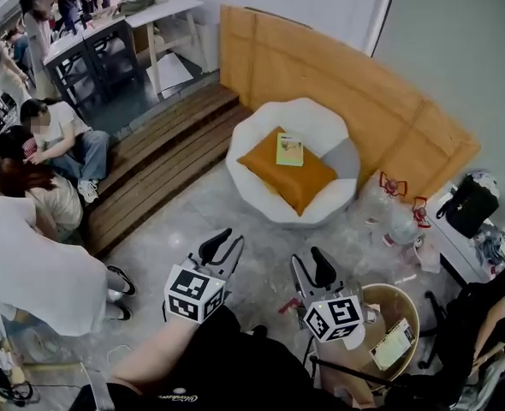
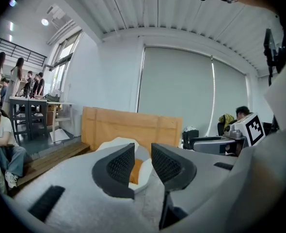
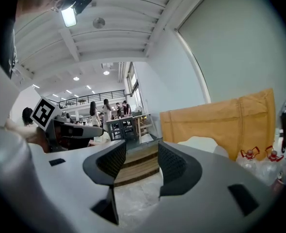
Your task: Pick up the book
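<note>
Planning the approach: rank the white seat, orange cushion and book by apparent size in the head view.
Largest: white seat
Next: orange cushion
Smallest: book, lying on that cushion

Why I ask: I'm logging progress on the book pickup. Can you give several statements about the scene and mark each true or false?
1. The book lies on the orange cushion. True.
2. The orange cushion lies on a desk. False: it rests on the white seat.
3. The left gripper holds the book. False: its jaws are shut on nothing, and it is well short of the book, near the person's body.
4. The right gripper holds nothing. True: its own view shows only floor and steps beyond the jaws.
</note>
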Action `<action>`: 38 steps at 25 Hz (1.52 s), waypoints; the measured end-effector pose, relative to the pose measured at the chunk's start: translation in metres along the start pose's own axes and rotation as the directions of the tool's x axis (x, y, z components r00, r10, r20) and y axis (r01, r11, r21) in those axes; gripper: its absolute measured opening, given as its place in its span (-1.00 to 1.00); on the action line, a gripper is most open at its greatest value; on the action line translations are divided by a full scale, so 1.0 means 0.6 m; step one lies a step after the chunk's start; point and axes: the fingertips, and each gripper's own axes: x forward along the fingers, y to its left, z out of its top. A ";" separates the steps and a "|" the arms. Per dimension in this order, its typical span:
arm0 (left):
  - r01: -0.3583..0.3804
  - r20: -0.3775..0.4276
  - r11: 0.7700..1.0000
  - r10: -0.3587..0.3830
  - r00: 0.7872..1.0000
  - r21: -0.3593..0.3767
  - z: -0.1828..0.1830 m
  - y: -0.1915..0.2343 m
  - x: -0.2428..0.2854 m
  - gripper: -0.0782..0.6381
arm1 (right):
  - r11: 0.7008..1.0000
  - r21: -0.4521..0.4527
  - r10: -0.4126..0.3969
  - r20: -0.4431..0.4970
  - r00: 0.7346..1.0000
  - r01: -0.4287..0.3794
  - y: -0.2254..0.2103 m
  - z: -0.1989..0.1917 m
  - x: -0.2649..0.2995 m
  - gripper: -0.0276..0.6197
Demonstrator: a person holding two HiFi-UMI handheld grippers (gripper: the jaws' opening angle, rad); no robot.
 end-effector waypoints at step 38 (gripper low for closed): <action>0.154 0.022 0.988 -0.154 0.988 -0.026 0.142 0.450 0.448 -0.34 | 0.992 -0.067 -0.112 -0.018 0.994 0.110 -0.177 0.137 0.597 -0.33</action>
